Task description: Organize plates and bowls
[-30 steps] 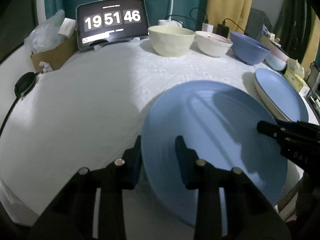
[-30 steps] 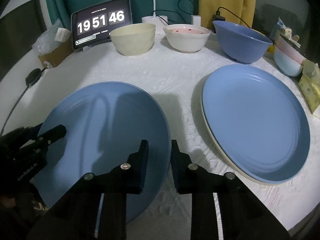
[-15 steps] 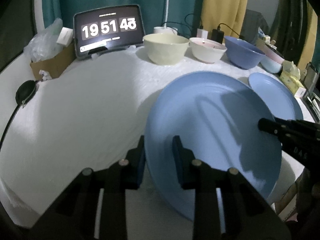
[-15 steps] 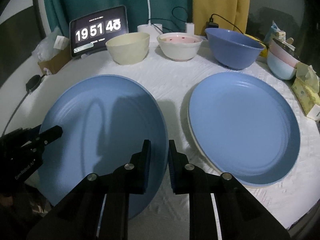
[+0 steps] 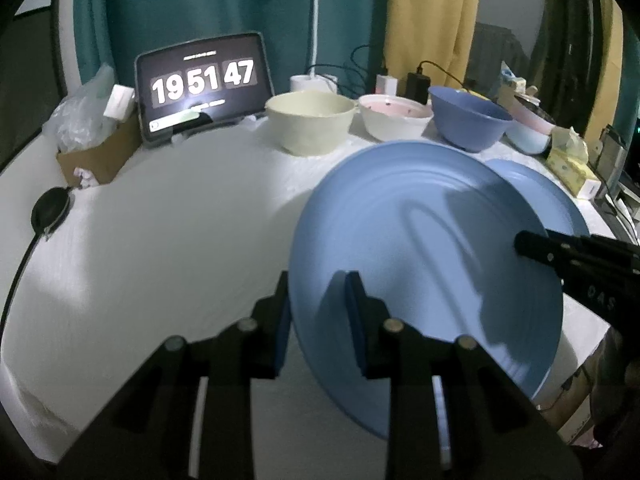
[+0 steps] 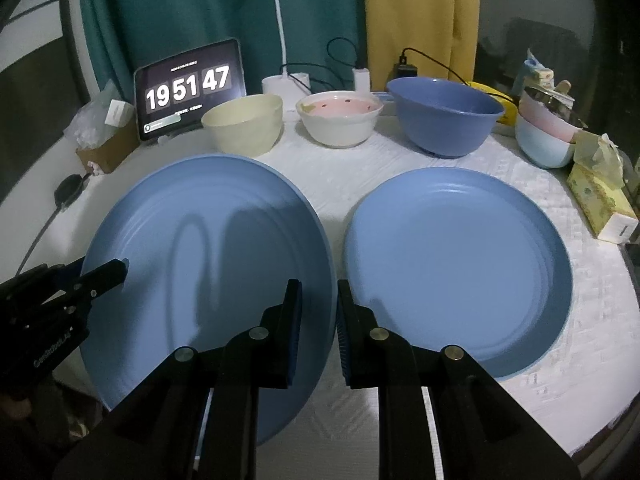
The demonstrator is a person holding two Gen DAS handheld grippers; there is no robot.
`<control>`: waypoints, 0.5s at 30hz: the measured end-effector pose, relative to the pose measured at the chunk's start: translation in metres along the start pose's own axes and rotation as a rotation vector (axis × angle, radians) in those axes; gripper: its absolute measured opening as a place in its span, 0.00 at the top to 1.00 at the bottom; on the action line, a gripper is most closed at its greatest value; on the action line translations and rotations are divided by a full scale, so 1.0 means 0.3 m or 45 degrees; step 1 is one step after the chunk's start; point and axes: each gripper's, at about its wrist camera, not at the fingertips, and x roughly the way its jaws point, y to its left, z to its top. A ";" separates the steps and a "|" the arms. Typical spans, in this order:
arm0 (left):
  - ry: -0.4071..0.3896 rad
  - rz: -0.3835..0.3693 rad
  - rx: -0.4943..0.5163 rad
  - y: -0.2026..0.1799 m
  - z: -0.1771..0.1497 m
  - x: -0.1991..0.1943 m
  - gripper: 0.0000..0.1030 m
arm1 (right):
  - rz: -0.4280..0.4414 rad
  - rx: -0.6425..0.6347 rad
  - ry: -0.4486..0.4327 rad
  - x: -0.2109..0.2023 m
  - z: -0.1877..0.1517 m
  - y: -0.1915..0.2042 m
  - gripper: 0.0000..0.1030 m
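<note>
**Plate lifted between two grippers**

White-clothed desk [image 6: 360, 168] carried a blue plate [image 6: 208, 264], just left of the resting plate [image 6: 456, 264]. Left gripper [image 5: 316, 312] and right gripper [image 6: 318, 320] had their fingers clamped on its opposite rims. Keeping both grips level looked wise.

Blue plate [image 6: 208, 264] – lifted off table, tilted. Second blue plate [image 6: 456, 264] flat on cloth, just beside. Cream bowl [image 6: 244, 124], pink-lined white bowl [image 6: 340, 120], blue bowl [image 6: 444, 120] – upright row behind.
</note>
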 end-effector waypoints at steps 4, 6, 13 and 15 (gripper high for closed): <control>-0.006 -0.008 0.015 -0.030 0.015 -0.005 0.74 | -0.004 0.015 -0.016 -0.014 0.007 -0.025 0.82; -0.009 -0.011 0.021 -0.040 0.020 -0.007 0.74 | -0.006 0.022 -0.022 -0.020 0.009 -0.037 0.82; -0.006 -0.023 0.051 -0.093 0.042 -0.004 0.74 | -0.012 0.058 -0.039 -0.035 0.011 -0.093 0.82; -0.003 -0.027 0.063 -0.111 0.049 -0.003 0.74 | -0.014 0.070 -0.044 -0.038 0.012 -0.108 0.82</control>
